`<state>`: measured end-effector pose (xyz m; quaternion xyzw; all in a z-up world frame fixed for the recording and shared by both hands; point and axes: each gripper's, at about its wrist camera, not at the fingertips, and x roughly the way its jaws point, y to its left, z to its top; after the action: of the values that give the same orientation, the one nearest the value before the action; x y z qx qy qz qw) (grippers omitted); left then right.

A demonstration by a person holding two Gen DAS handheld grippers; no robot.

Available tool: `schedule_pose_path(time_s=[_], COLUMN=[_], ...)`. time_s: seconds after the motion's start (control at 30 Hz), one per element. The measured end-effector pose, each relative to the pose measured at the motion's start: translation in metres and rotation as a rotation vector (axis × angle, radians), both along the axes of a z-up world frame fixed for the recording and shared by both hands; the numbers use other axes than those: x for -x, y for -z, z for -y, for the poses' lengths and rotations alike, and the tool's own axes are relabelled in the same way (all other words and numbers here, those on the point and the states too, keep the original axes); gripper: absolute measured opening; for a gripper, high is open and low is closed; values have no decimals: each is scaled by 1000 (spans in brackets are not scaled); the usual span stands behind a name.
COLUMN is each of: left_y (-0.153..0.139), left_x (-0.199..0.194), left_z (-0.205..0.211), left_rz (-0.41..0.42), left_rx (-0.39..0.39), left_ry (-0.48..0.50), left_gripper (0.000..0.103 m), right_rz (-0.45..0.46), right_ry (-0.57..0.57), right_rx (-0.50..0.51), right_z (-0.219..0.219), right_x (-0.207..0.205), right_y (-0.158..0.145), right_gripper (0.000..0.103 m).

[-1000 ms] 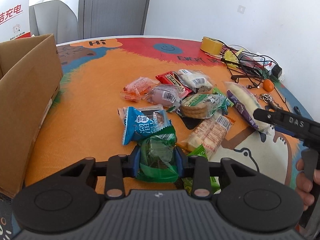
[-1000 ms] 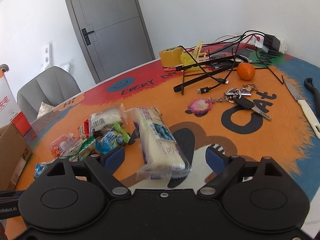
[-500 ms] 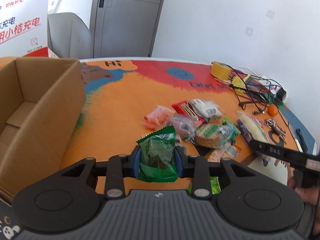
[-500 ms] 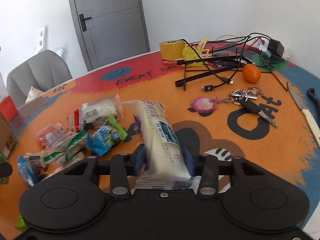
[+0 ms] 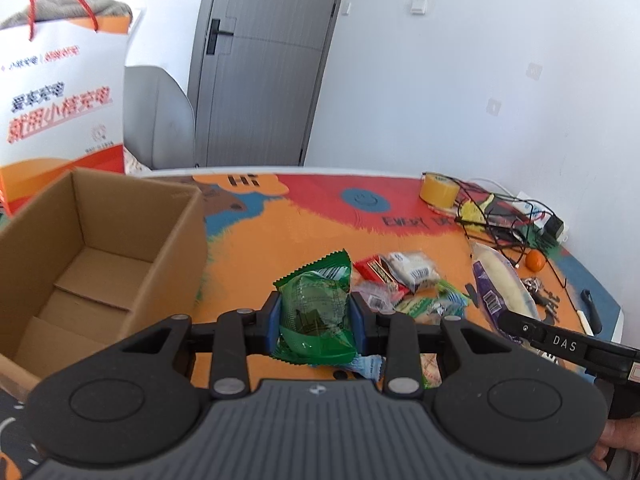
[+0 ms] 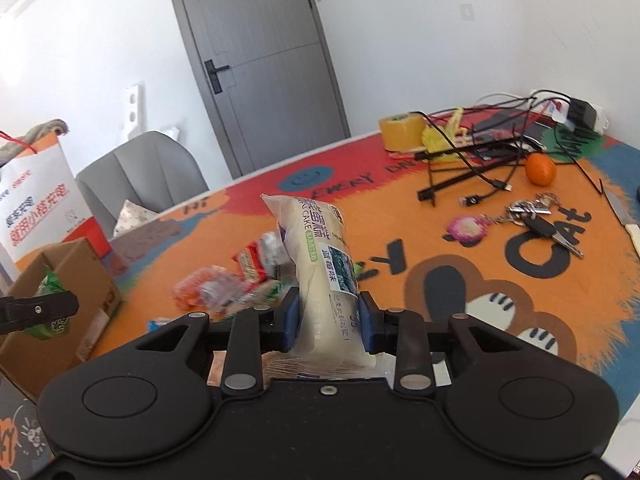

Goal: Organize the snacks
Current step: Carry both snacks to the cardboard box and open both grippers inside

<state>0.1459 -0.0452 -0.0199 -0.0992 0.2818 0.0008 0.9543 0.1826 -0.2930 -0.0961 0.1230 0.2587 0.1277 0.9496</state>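
Both grippers are loaded, so the step in hand looks like the carry from the snack pile to the box. The left gripper (image 5: 316, 320) is clamped on a green snack packet (image 5: 316, 316), its blue pads pressing the crinkled film from both sides, the packet's serrated top edge sticking up beyond the fingertips. The open cardboard box (image 5: 176, 240) stands ahead and to the left of this gripper; what shows of its inside holds no snacks. The right gripper (image 6: 328, 318) is closed on a long cake roll in a clear wrapper (image 6: 320, 264), gripped near its lower end so that most of the roll leans up and away past the fingertips.

The remaining snack pile (image 5: 404, 280) lies just beyond and to the right of the left gripper, on the orange cartoon mat (image 5: 280, 240); from the right wrist camera the same pile sits ahead and to the left, with the box further left still.

Next, the left gripper probably needs to travel left until the packet hangs over the box mouth, clear of the near wall, and only then part its fingers. The right gripper has further to go, across the pile; because the roll is held by one end it may sag or swing, so a steady carry seems wise. The orange (image 6: 540, 169), keys (image 6: 536, 216) and cables (image 6: 480, 160) ahead and to the right of it are not snacks to pack.
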Motion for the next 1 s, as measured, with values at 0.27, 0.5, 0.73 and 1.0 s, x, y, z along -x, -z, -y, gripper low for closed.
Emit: schedule_pose_path(time_s=[0.27,0.5,0.73,1.0], left_y=[-19,-32,-37,-39], left_x=[15,27,38,44], left_z=[-24,-53,-84,-118], left_rz=[32,51,44,41], left_rx=[-15,-32,-52,-55], left_ry=[-40,-75,-108,-137], left_gripper=[34,34,34,34], right_rz=[27,49,72,69], right_ry=[-78,-160,-236,-301], right_rx=[-38,-69,-69,-59], right_z=[-34,-75,-123,-170], right_x=[8,12,16,20], right_y=[-24,-46,-65,-76], right_gripper=[31,31,31,31])
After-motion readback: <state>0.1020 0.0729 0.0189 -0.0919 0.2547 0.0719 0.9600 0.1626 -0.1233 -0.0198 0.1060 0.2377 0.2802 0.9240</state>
